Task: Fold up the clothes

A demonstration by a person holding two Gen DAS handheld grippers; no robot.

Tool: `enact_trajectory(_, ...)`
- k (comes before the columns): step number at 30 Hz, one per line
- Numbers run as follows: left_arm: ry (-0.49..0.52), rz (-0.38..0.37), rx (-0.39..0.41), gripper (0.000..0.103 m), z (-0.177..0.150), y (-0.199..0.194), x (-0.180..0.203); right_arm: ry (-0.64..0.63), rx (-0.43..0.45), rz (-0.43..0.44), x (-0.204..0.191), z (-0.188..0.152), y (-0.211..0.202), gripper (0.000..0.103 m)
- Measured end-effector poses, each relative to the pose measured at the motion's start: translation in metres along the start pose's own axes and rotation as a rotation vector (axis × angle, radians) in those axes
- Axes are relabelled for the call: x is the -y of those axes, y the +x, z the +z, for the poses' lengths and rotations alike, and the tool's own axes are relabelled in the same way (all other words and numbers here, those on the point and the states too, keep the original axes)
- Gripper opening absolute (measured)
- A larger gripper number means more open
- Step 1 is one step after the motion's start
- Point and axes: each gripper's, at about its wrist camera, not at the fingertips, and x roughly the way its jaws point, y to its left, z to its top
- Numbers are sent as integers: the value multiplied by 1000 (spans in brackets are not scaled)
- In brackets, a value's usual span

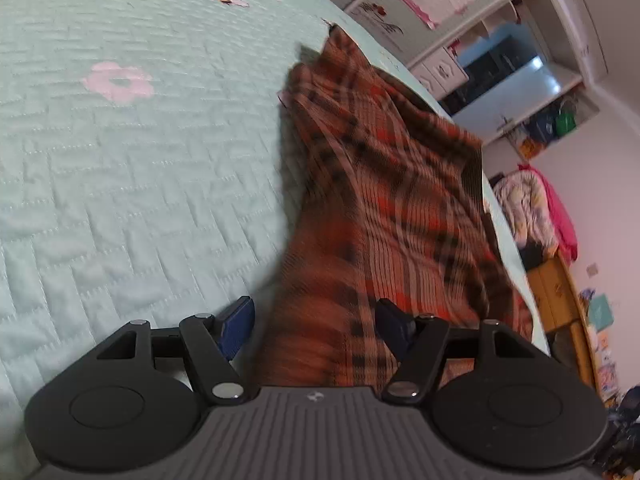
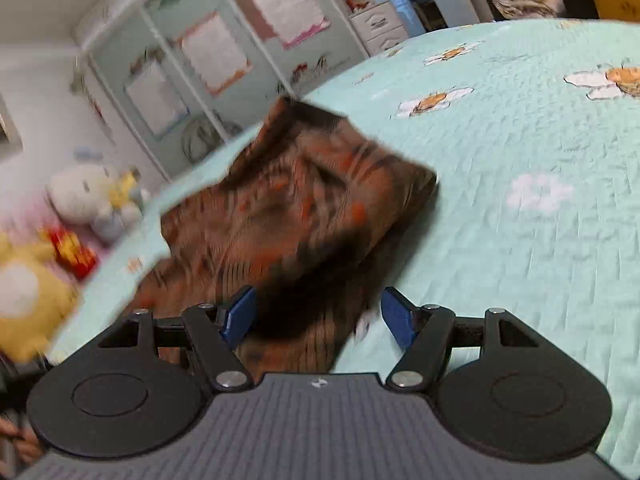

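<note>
A brown, red and black plaid garment (image 1: 380, 184) lies bunched on a pale green quilted bedspread (image 1: 120, 180), near the bed's right edge in the left wrist view. Its near end runs between the blue pads of my left gripper (image 1: 316, 328), which stand wide apart and do not press on it. In the right wrist view the same garment (image 2: 296, 208) sits as a blurred heap by the bed's left edge. My right gripper (image 2: 320, 318) hovers open just over its near end, with the cloth showing between and below the pads.
The bedspread (image 2: 520, 260) carries flower and bee prints. Beyond the bed stand a white wardrobe with posters (image 2: 224, 52), plush toys (image 2: 88, 192), a pile of clothes (image 1: 536, 208) on a wooden cabinet (image 1: 556, 292), and shelves (image 1: 500, 64).
</note>
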Motion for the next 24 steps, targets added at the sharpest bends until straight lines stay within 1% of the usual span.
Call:
enact_trajectory(1, 23, 7, 4, 70, -3, 0, 3, -59, -15, 0, -10, -8, -2, 70)
enact_trajectory(3, 47, 16, 9, 70, -7, 1, 6, -246, -25, -26, -35, -25, -6, 69)
enact_trajectory(4, 54, 18, 11, 70, -8, 1, 7, -343, -28, -61, -46, -32, -5, 69)
enact_trajectory(6, 57, 23, 13, 71, -7, 3, 7, -520, -30, -163, -65, -46, 5, 69)
enact_trajectory(7, 57, 25, 14, 71, -8, 3, 7, -579, -21, -186, -71, -49, 10, 68)
enact_trajectory(8, 56, 27, 15, 71, -8, 3, 7, -630, -11, -201, -77, -52, 15, 66)
enact_trajectory(10, 49, 28, 17, 71, -9, 2, 5, -696, -2, -225, -83, -55, 24, 46)
enact_trajectory(11, 44, 26, 18, 71, -10, 1, 5, -696, 6, -234, -84, -54, 24, 24)
enact_trajectory(12, 39, 25, 19, 71, -11, 1, 4, -688, 16, -242, -83, -52, 23, 0)
enact_trajectory(14, 26, 27, 19, 69, -10, 0, 2, -657, 47, -265, -78, -45, 18, 0)
enact_trajectory(16, 13, 30, 18, 63, -9, -2, 0, -614, 103, -325, -67, -31, 3, 0)
enact_trajectory(17, 6, 32, 17, 62, -9, -2, -1, -582, 125, -347, -59, -24, -8, 0)
enact_trajectory(18, -3, 32, 17, 61, -8, -3, -3, -550, 129, -374, -49, -18, -18, 0)
enact_trajectory(20, -25, 26, 17, 60, -7, -4, -6, -491, 115, -422, -30, -8, -34, 0)
enact_trajectory(22, -24, 28, 18, 60, -6, -4, -7, -413, 65, -378, -13, -3, -40, 0)
enact_trajectory(24, -10, 35, 20, 60, -6, -4, -5, -445, 51, -409, -12, -9, -44, 0)
